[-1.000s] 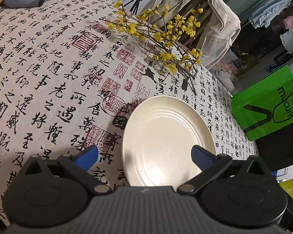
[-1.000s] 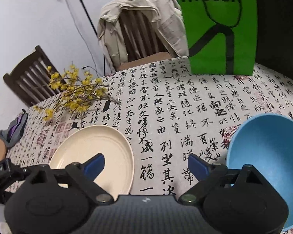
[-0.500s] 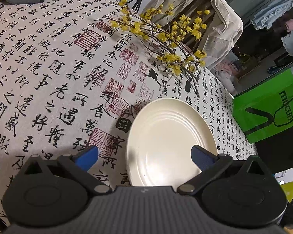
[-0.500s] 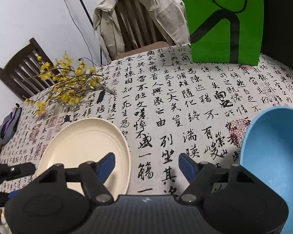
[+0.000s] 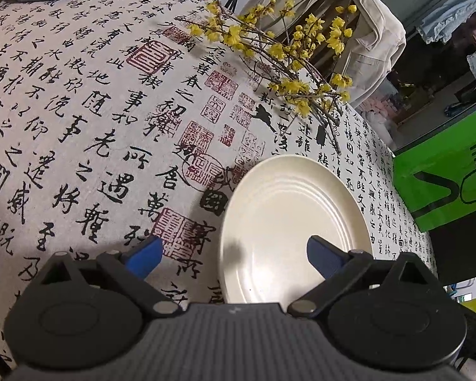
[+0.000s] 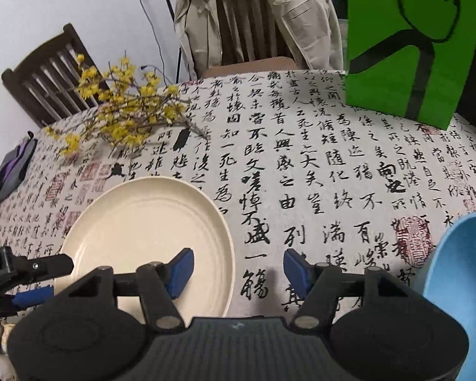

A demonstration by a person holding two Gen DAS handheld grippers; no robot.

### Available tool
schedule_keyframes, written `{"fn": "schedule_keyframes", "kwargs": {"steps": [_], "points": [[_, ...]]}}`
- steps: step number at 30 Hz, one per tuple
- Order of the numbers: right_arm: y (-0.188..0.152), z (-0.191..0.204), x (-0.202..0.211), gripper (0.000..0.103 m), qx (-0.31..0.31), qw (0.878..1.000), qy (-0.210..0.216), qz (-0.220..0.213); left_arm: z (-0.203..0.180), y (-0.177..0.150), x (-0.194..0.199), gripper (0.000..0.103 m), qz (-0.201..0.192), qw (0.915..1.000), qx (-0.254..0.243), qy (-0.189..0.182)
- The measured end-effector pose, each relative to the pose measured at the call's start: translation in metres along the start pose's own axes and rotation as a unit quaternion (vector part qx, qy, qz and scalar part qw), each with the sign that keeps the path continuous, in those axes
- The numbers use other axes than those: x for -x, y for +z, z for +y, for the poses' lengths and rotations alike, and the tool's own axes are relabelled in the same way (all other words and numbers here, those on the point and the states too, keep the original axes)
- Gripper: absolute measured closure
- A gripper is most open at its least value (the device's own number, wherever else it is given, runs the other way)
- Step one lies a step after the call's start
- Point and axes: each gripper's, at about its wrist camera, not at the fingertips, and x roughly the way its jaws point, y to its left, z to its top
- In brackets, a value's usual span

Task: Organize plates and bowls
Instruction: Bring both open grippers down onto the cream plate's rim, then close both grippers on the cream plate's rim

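So the cream plate point(image 5: 288, 222) sits flat on the calligraphy-print tablecloth point(image 5: 79, 111), lower middle-right of the left wrist view. The left gripper point(image 5: 231, 254) hangs over its near-left edge with jaws spread wide: the right blue pad point(image 5: 323, 257) is above the plate's surface, the left one above bare cloth, and nothing is pinched (can't tell if either pad actually touches anything).

Over in the right wrist view the same plate point(image 6: 146, 235) is lower left, and the right gripper point(image 6: 238, 270) straddles its right rim, one finger over the plate and the other over the cloth. Its jaws have just been closing in, but there's still a clear gap and they aren't gripping anything. The left gripper's black arm pokes in at the left edge of that frame.

A blue bowl point(image 6: 460, 273) sits at the lower right edge, well apart from the plate. Yellow flower branches point(image 6: 120, 117) lie on the cloth just past the plate, upper left. A green bag point(image 6: 409, 41) stands at the upper right, with a jacket point(image 6: 304, 16) draped over a chair behind the table.
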Motion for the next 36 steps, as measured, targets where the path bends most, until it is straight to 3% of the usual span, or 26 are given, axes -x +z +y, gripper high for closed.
{"fn": "schedule_keyframes", "kwargs": {"steps": [9, 13, 21, 24, 26, 27, 36], "points": [[0.004, 0.009, -0.015, 0.067, 0.019, 0.999, -0.012, 0.029, -0.001, 0.000, -0.001, 0.012, -0.008, 0.9999, -0.006, 0.004], [0.003, 0.008, -0.021, 0.074, 0.020, 0.999, -0.017, 0.039, -0.002, 0.000, -0.001, 0.016, -0.013, 0.9998, -0.011, 0.010], [0.002, 0.009, -0.024, 0.080, 0.016, 0.999, 0.000, 0.047, -0.004, -0.001, -0.002, 0.035, -0.027, 0.9992, -0.024, 0.017], [0.002, 0.011, -0.023, 0.086, 0.017, 0.999, 0.004, 0.045, -0.005, -0.001, -0.004, 0.052, -0.027, 0.9991, -0.030, 0.016], [0.001, 0.013, -0.022, 0.088, 0.020, 0.999, -0.003, 0.040, -0.005, -0.001, -0.006, 0.075, -0.024, 0.9990, -0.035, 0.010], [0.001, 0.013, -0.022, 0.088, 0.020, 0.999, -0.003, 0.038, -0.005, -0.001, -0.008, 0.080, -0.021, 0.9991, -0.037, 0.008], [-0.002, 0.015, -0.017, 0.090, 0.034, 0.999, -0.005, 0.020, -0.007, -0.003, -0.010, 0.084, -0.037, 0.9980, -0.047, 0.019]]}}
